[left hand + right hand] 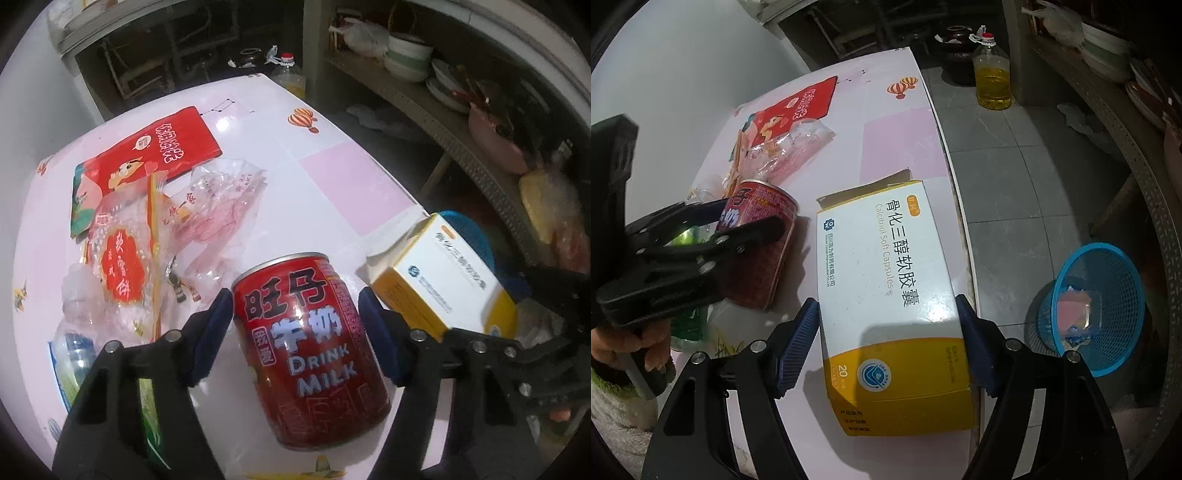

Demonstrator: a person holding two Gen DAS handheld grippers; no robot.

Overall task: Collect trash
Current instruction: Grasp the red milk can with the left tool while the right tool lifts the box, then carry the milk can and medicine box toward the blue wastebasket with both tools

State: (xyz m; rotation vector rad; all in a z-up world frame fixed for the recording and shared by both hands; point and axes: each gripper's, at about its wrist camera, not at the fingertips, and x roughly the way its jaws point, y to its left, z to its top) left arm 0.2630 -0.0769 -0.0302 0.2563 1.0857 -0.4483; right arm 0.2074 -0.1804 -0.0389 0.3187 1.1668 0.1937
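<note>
1. On the tabletop (894,122), the left gripper (295,317) has its pads on both sides of a red milk can (310,347), just touching.
2. By the right edge, the right gripper (886,339) squeezes a pill box (886,280).

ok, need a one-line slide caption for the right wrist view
Right gripper straddles a medicine box at the table edge, blue basket on the floor beside it.

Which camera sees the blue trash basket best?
The right wrist view. There the blue basket stands on the floor beside the table, whole, with scraps visible inside. In the left wrist view only a blue sliver of it peeks out behind the medicine box.
</note>
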